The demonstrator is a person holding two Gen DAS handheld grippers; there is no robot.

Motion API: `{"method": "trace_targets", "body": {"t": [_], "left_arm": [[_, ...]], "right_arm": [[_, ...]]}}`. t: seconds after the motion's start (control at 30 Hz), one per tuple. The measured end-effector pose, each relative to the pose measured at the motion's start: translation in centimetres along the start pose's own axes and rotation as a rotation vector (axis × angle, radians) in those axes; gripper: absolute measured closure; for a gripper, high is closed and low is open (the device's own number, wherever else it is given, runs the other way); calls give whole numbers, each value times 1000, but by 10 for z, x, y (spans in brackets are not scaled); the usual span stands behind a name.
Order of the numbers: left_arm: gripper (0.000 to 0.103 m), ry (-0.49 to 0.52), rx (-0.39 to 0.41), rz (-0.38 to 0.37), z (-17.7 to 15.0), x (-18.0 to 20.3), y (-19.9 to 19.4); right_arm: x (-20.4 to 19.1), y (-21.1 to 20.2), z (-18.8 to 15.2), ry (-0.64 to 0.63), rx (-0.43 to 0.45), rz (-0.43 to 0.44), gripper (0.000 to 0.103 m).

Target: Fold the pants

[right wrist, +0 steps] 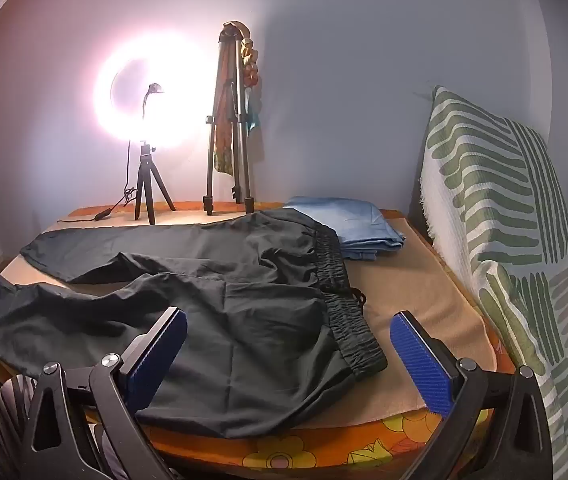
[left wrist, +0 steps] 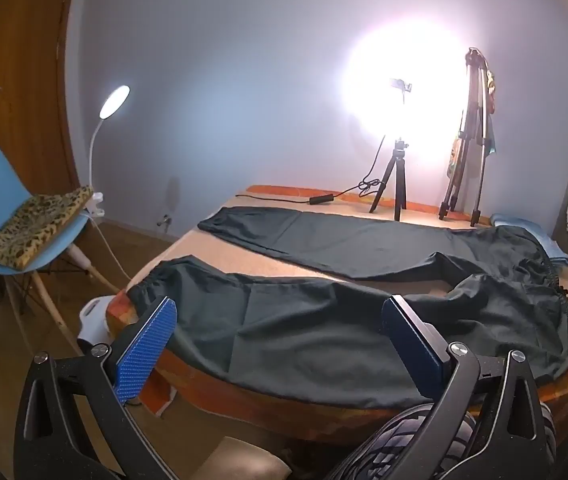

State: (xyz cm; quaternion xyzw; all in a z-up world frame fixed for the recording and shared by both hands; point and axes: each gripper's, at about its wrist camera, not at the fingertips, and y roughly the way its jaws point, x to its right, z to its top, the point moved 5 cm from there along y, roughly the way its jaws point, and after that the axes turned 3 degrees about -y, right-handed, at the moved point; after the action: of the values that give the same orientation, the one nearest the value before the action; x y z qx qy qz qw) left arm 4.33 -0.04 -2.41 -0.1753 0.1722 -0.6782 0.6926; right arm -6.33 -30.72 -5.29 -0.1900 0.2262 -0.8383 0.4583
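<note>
**Black pants spread flat, both grippers wide and empty**

Black pants (left wrist: 324, 320) lie unfolded on the tan blanket (right wrist: 412, 304) of a bed, legs splayed apart in a V. The left gripper (left wrist: 280, 332) hovers at the near edge of the bed with its blue-padded fingers (left wrist: 148, 348) spread wide, nothing between them; the near pant leg runs across just ahead of and between the fingers, its gathered cuff beyond the left fingertip. The far leg stretches well ahead, toward the wall.

The right gripper (right wrist: 288, 356) is likewise wide apart and holds nothing. The elastic waistband (right wrist: 344, 312) sits between its fingers, nearer the right one, with the seat of the pants spreading ahead and to its left. No finger can be seen touching the cloth.

Beyond the waistband, ahead of the right gripper, rests a folded blue cloth (right wrist: 348, 224). Farther ahead stand a glowing ring light (right wrist: 144, 100) on a small tripod and a taller folded tripod (right wrist: 228, 128). To the right gripper's right leans a green-striped cushion (right wrist: 496, 208). Left of the left gripper stands a blue chair (left wrist: 0, 208) with a leopard-print pad.
</note>
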Motion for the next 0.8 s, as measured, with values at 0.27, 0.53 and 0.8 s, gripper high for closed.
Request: {"method": "trace_targets", "body": {"t": [0.27, 0.53, 0.8], "left_arm": [[1, -30, -26, 12, -4, 1, 2], [1, -51, -31, -6, -3, -5, 3], [1, -50, -29, -10, -3, -4, 4]], "right_arm": [[-1, 0, -3, -4, -5, -1, 0], [-1, 0, -4, -5, -2, 0, 0], [-3, 0, -8, -6, -7, 1, 0]]}}
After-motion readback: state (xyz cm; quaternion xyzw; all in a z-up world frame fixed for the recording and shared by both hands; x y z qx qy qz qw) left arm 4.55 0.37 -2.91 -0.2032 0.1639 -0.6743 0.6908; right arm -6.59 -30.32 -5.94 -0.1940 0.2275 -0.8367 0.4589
